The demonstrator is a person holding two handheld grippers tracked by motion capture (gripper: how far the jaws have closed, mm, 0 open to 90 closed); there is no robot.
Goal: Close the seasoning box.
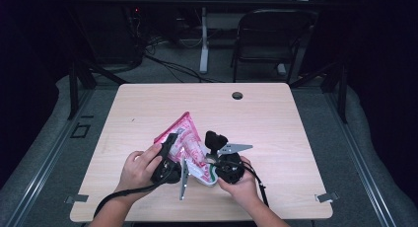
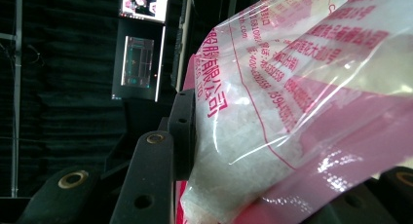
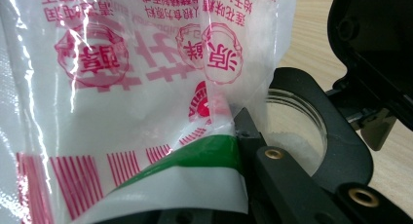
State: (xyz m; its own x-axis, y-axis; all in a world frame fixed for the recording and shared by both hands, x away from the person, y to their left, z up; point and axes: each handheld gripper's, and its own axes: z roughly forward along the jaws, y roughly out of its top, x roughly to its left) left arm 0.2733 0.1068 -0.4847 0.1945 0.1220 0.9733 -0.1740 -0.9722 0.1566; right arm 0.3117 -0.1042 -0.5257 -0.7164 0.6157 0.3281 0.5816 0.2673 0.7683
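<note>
Pink-printed bag (image 2: pixel 292 117) filled right of left gripper view, lower centre in high view above table (image 1: pixel 276 113). We had left gripper (image 1: pixel 170 155) clamped on one side, right gripper (image 1: pixel 213 160) pinched on green-edged corner (image 3: pixel 204 153). We judged best: firm grips, slow even pull, contents level.

Bag (image 1: pixel 185 140): clear plastic, pink edges, pink-red printed characters and round seals, red bar stripes, a green band near one end; white grainy contents. Both tongs, left (image 1: pixel 170 140) and right (image 1: pixel 213 140): black, brass-coloured screws. Table (image 1: pixel 276 118): pale wood grain.
</note>
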